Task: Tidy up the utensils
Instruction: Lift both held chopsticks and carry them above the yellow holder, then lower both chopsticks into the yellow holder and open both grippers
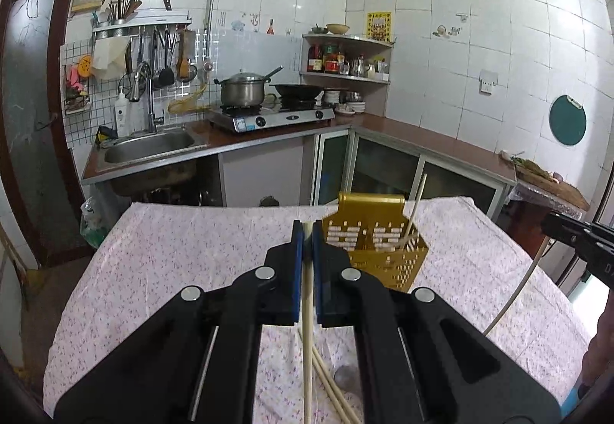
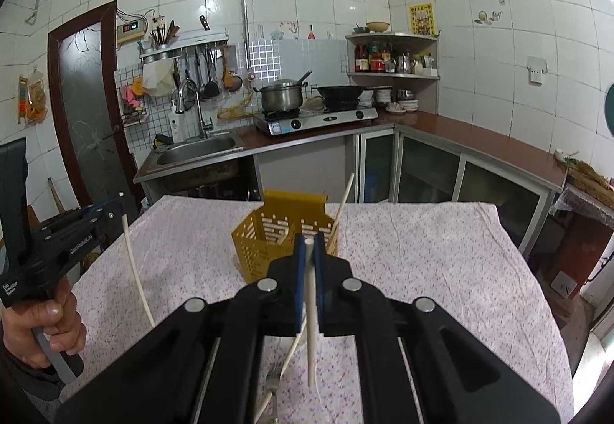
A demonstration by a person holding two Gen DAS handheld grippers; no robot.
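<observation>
My left gripper (image 1: 307, 228) is shut on a pale chopstick (image 1: 307, 328) that hangs down between its blue pads above the table. My right gripper (image 2: 309, 243) is shut on a white chopstick (image 2: 311, 328) in the same way. A yellow slotted utensil holder (image 1: 380, 247) (image 2: 268, 236) stands upright on the table just beyond both grippers, with one chopstick (image 2: 343, 205) leaning in it. Loose chopsticks (image 1: 330, 381) lie on the cloth below the left gripper. A fork (image 2: 272, 378) lies below the right gripper. Each view shows the other gripper off to the side.
The table carries a pink floral cloth (image 1: 172, 251). A person's hand (image 2: 50, 324) holds the left gripper's handle. Behind the table runs a kitchen counter with a sink (image 1: 149, 147), a gas stove (image 1: 268, 117) with a pot and a wok, and a corner shelf (image 1: 345, 59).
</observation>
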